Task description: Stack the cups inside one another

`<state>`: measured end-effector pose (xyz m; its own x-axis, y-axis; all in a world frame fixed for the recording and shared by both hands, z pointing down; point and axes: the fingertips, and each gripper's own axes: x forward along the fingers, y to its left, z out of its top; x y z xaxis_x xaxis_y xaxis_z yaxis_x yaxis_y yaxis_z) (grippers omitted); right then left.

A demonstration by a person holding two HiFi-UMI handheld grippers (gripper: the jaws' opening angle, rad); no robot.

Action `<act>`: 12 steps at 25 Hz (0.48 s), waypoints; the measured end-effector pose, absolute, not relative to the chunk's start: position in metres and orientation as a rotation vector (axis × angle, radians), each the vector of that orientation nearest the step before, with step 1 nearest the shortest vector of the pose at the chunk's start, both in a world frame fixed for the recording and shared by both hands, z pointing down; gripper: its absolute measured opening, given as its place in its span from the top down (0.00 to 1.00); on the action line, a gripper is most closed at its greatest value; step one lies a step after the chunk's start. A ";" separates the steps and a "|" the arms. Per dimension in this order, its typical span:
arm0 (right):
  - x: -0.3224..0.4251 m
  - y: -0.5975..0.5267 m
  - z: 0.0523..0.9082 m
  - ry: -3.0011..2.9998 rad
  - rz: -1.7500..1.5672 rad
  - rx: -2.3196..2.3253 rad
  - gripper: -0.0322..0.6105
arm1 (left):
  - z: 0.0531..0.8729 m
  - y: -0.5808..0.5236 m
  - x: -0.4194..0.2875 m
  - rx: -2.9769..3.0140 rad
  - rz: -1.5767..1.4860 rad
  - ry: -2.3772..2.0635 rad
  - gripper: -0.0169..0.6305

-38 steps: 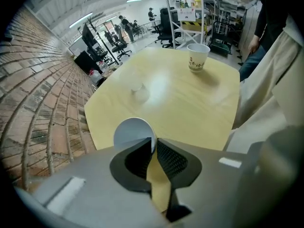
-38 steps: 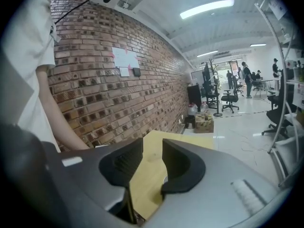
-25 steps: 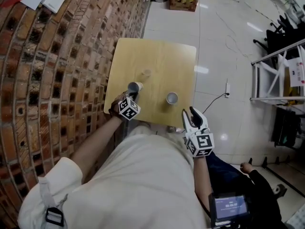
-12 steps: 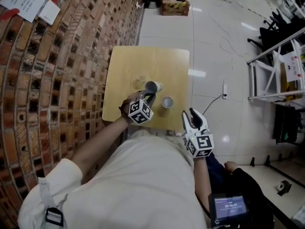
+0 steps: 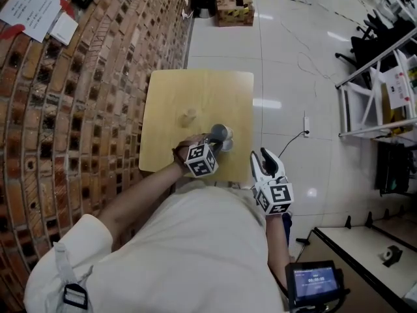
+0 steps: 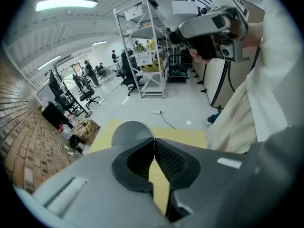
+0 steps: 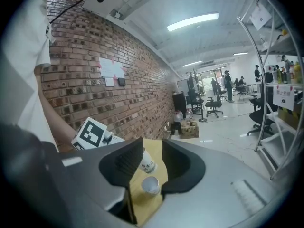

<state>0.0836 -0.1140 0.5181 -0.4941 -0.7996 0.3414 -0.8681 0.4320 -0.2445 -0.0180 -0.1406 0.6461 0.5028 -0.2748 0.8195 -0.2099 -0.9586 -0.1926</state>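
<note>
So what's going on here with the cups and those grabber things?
A person works a handheld gripper in each hand. The left gripper is clamped on the rim of one paper cup, holding it tilted just above a second cup standing on the yellow table. The right gripper hangs open and empty by the table's near edge. The cups aren't nested yet.

Head view looks steeply down on the table (image 5: 195, 93). Gripper views sit low, facing each other across it.

Pale yellow table (image 5: 195, 90), red-brown brick wall (image 5: 78, 109), white floor (image 5: 287, 64) — printed cup (image 7: 147, 164) white with dark marks, other cup (image 7: 151, 185) white too.
</note>
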 end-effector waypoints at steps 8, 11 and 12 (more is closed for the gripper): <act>0.096 -0.115 0.524 -2.513 0.610 1.482 0.77 | 0.675 -0.113 -0.011 -2.569 -1.609 0.282 0.93; 0.100 -0.116 0.526 -2.516 0.617 1.479 0.77 | 0.686 -0.109 -0.011 -2.550 -1.649 0.265 0.93; 0.101 -0.116 0.527 -2.517 0.620 1.478 0.77 | 0.689 -0.109 -0.010 -2.545 -1.661 0.260 0.93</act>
